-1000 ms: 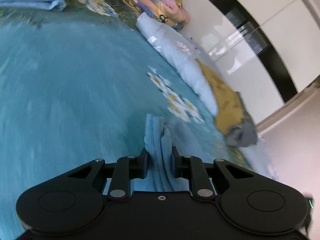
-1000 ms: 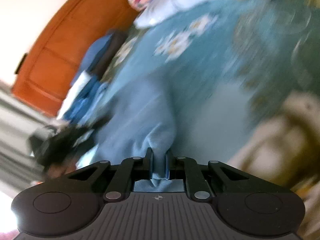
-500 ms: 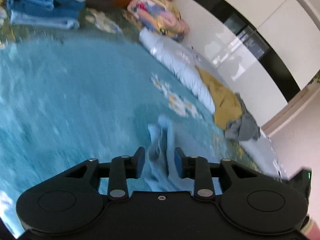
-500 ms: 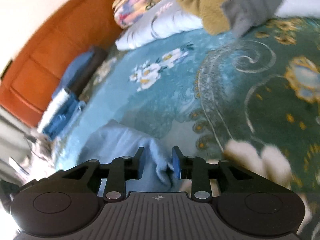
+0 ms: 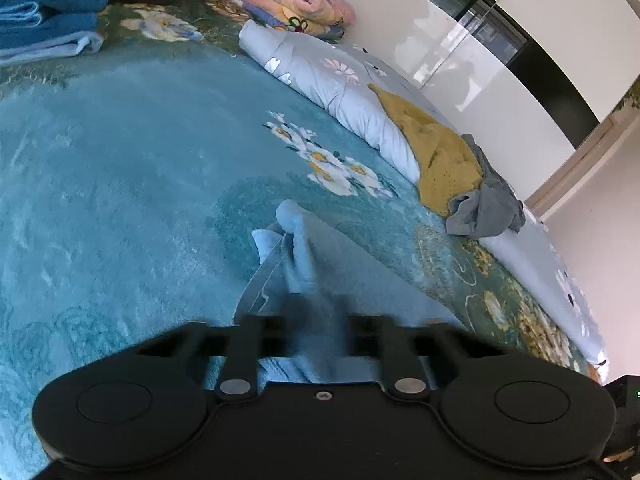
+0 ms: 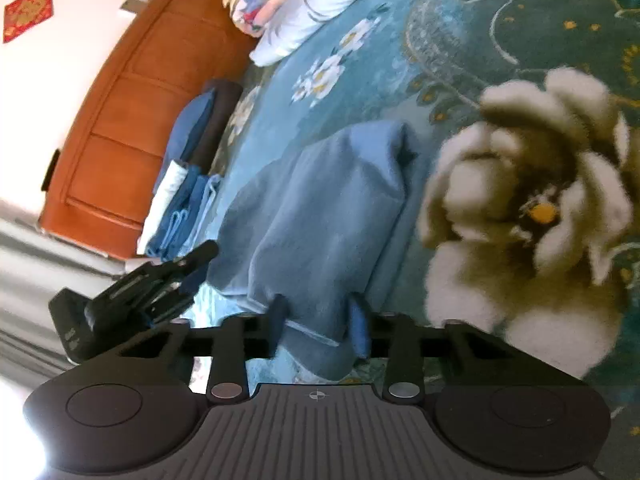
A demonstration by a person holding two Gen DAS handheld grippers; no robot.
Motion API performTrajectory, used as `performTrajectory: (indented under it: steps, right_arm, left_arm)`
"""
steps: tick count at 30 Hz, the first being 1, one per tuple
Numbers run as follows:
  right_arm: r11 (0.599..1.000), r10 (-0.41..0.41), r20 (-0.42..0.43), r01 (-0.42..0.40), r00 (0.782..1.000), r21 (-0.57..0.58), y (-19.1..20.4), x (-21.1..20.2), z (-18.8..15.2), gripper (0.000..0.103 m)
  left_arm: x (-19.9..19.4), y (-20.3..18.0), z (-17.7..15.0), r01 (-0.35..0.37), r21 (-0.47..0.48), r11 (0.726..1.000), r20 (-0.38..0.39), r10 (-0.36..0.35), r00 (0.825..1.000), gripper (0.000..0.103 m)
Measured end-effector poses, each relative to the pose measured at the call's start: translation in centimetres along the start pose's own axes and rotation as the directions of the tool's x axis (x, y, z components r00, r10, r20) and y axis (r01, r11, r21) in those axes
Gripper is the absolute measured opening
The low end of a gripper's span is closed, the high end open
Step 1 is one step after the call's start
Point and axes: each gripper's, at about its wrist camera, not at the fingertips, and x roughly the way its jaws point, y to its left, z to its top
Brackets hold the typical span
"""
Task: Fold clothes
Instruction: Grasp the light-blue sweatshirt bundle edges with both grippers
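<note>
I've got open blanket point(image 5: 120, 184) ahead and left of the cloth point(image 6: 320, 208). The quilt point(image 5: 340, 92) walls off the right; folded stack point(image 5: 44, 20) blocks far left.

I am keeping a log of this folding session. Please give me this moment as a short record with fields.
surface: teal floral blanket
garment in work: light blue garment, lying partly folded on the blanket
left gripper: open, fingers either side of the garment's bunched edge
right gripper: open, fingers astride the garment's near edge
finished pile: folded clothes stack, blue and white, near the wooden headboard
waiting pile: mustard garment and grey garment on the pale duvet
</note>
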Motion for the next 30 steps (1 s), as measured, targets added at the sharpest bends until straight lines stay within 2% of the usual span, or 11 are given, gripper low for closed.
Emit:
performTrajectory:
  steps: [2,5,7,11,16,18,20,22,23,25,30]
  right_arm:
    - [1.0,0.008,0.021,-0.008,1.0,-0.017,0.4,-0.4,0.0,0.008]
    - [0.998,0.026,0.021,-0.024,0.999,-0.056,1.0,-1.0,-0.2,0.007]
    - [0.998,0.001,0.002,-0.001,1.0,-0.069,1.0,-0.8,-0.5,0.007]
    - [1.0,-0.028,-0.047,0.027,0.999,-0.009,-0.5,0.5,-1.4,0.007]
    - [1.0,-0.023,-0.045,0.022,0.999,-0.017,-0.3,0.2,-1.5,0.008]
    - [0.999,-0.015,-0.015,0.014,1.0,-0.039,0.1,-0.8,-1.1,0.012]
    - [0.999,-0.032,0.024,0.033,0.999,-0.042,0.0,-1.4,-0.8,0.02]
    - [0.998,-0.055,0.055,0.056,0.997,-0.003,-0.8,-1.6,-0.6,0.028]
    - [0.998,-0.059,0.062,0.057,0.996,0.031,-1.4,-1.5,-0.6,0.032]
    - [0.994,-0.06,0.074,0.053,0.995,0.091,-2.5,-1.3,-0.7,0.037]
    - [0.983,-0.034,0.119,0.011,0.992,0.182,-3.7,-0.4,-0.6,0.036]
  left_arm:
    - [-0.6,0.4,0.1,0.018,-0.028,0.999,0.038,-0.017,0.999,0.001]
    - [-1.5,1.2,0.0,0.032,-0.052,0.998,0.069,-0.028,0.997,0.001]
    - [-0.9,1.7,-0.5,-0.006,-0.032,0.999,0.04,0.007,0.999,0.001]
    - [0.1,2.6,-1.6,-0.067,-0.005,0.998,-0.012,0.067,0.998,0.003]
    - [-0.5,3.3,-1.2,-0.036,-0.016,0.999,-0.011,0.036,0.999,0.009]
    - [-1.3,3.3,-0.4,-0.005,0.006,1.0,-0.003,0.005,1.0,0.017]
    - [-1.6,3.5,0.5,0.009,0.035,0.999,-0.005,-0.009,1.0,0.033]
    - [-1.4,3.8,1.5,0.011,0.049,0.999,-0.006,-0.01,1.0,0.036]
    - [-1.1,4.0,2.0,0.021,0.048,0.999,-0.015,-0.02,1.0,0.044]
    - [0.1,4.4,2.9,0.069,0.03,0.997,-0.065,-0.067,0.996,0.054]
    - [4.2,4.9,4.2,0.136,0.059,0.989,-0.221,-0.12,0.968,0.061]
